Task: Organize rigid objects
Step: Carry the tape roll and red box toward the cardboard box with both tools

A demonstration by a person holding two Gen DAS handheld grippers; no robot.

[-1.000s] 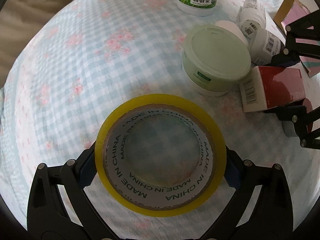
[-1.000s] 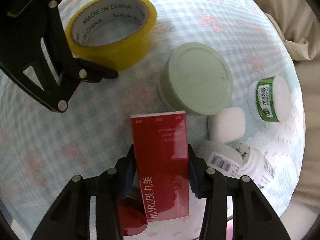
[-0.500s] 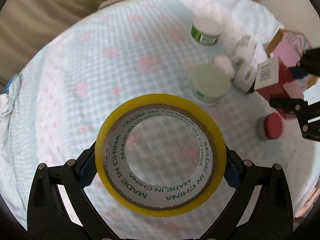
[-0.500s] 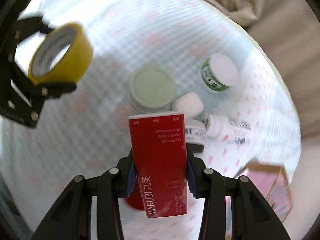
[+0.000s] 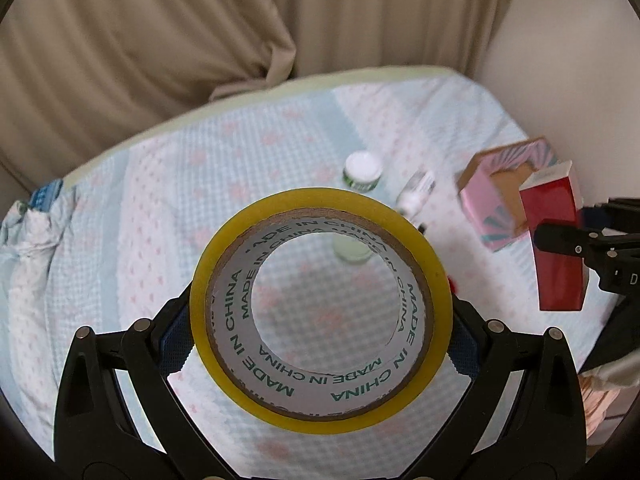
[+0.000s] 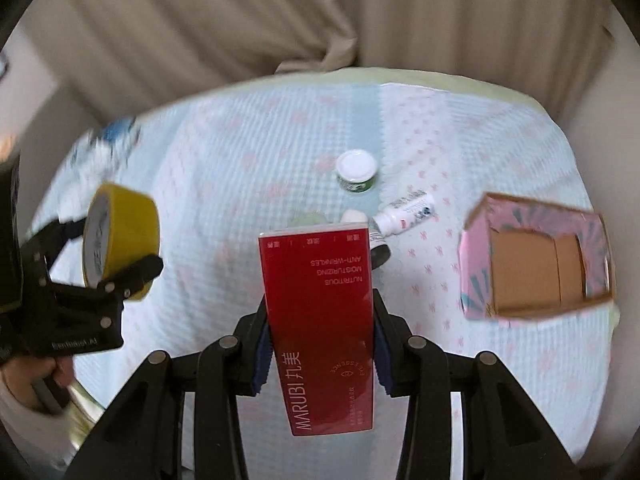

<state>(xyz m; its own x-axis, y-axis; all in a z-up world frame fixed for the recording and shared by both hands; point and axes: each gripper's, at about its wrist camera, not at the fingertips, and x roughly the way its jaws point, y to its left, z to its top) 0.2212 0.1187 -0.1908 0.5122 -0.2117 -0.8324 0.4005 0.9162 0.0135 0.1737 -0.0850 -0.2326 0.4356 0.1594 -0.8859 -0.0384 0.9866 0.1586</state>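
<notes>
— Nearest the left wrist lens, what fills the view?

— The left gripper (image 5: 321, 332), its blue pads clamped on either side of a yellow tape roll (image 5: 320, 312) held clear above the bed (image 5: 160, 208). The roll's ring hides much of what lies below; through its hole only the checked cover and part of a pale green tub (image 5: 352, 250) show.

— And the other one?

— The right gripper (image 6: 319, 344) is closed on a red carton (image 6: 320, 320), gripped by its long sides, also up in the air. The carton covers most of the green tub and a small white case (image 6: 354, 216) behind it; only slivers of each peek over its top edge.

— What is further off, down on the cover?

— A white bottle (image 6: 406, 214) lying on its side, its dark cap half hidden by the carton. Beyond it, a white-lidded jar with a green label (image 6: 356, 172), standing upright. To the right, an open pink box (image 6: 536, 256) showing a brown cardboard inside; its edges are blurred.

— Anything at the margins?

— In the right wrist view a hand (image 6: 36, 376) on the left gripper's grip is cut off by the frame. A small red patch beside the tape roll in the left view is too hidden to name. Beige curtains (image 5: 160, 40) hang behind the bed.
</notes>
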